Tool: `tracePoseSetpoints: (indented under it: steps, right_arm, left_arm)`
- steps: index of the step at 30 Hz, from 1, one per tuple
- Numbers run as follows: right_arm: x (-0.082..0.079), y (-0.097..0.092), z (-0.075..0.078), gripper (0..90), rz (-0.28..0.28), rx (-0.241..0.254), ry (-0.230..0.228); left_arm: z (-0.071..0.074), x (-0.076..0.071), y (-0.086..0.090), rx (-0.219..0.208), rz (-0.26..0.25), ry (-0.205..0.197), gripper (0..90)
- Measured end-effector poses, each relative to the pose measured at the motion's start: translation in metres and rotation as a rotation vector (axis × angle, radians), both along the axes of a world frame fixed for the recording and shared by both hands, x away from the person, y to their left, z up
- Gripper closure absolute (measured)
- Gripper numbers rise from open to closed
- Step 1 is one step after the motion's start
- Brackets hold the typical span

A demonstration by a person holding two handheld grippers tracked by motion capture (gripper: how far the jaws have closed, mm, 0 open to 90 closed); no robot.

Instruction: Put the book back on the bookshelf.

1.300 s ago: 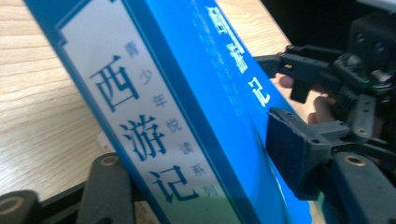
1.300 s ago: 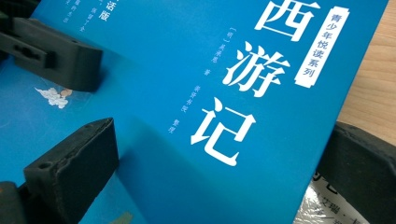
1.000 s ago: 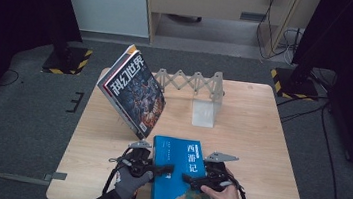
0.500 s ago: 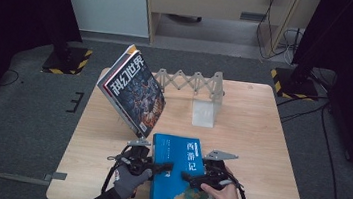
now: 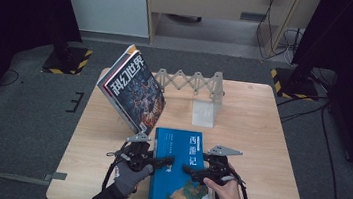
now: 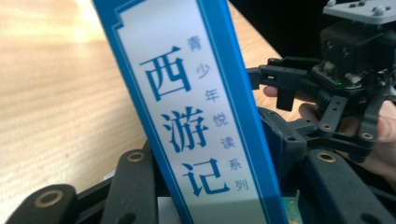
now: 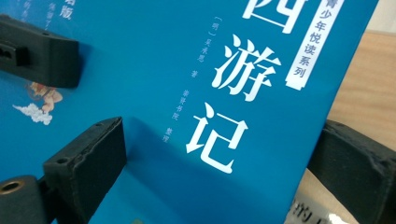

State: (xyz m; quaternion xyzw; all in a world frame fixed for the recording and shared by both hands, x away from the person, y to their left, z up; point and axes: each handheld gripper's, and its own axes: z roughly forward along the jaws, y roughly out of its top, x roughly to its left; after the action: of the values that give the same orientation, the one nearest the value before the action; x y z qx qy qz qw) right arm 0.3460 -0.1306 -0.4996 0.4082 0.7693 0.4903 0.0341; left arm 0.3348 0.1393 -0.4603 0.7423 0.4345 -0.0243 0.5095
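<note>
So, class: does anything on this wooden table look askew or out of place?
Yes: the dark illustrated magazine leans tilted against the grey accordion book rack, not slotted upright. Nothing looks spilled or damaged.

I see the blue book (image 5: 179, 175) at six o'clock on the table (image 5: 268, 155), my left gripper (image 5: 165, 161) on its left edge and my right gripper (image 5: 191, 171) on its cover. A magazine (image 5: 134, 88) leans at eleven o'clock beside the folding rack (image 5: 194, 84).
</note>
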Motion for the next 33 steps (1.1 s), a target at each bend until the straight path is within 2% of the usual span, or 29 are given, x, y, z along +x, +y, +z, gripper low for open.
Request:
tracePoseSetpoints:
  steps: [4, 7, 11, 16, 25, 28, 31, 33]
  right_arm:
    - [0.004, -0.002, 0.007, 8.8, -0.001, 0.025, -0.009]
    - [0.008, -0.003, 0.012, 10.2, 0.0, 0.029, -0.039]
    - [0.012, -0.006, 0.018, 14.1, -0.015, 0.057, -0.071]
    - [0.019, -0.008, 0.028, 15.8, -0.029, 0.068, -0.111]
    - [0.023, -0.011, 0.045, 19.3, -0.047, 0.097, -0.202]
    - [0.022, -0.012, 0.049, 20.5, -0.051, 0.095, -0.234]
    - [0.021, -0.012, 0.048, 21.7, -0.048, 0.081, -0.239]
    - [0.021, -0.01, 0.046, 21.9, -0.048, 0.075, -0.239]
  left_arm:
    - [0.01, 0.0, -0.002, -0.01, 0.004, -0.031, 56.2]
    - [0.016, 0.001, -0.003, -0.01, 0.01, -0.055, 56.8]
    - [0.024, 0.003, -0.004, -0.011, 0.015, -0.088, 58.0]
    - [0.034, 0.006, -0.008, 0.008, 0.013, -0.145, 59.0]
    - [0.046, 0.001, -0.013, 0.023, 0.003, -0.286, 59.8]
    - [0.046, -0.001, -0.013, 0.027, -0.001, -0.295, 59.9]
    - [0.043, -0.003, -0.012, 0.043, 0.002, -0.288, 60.2]
    - [0.04, -0.003, -0.009, 0.034, 0.007, -0.276, 60.5]
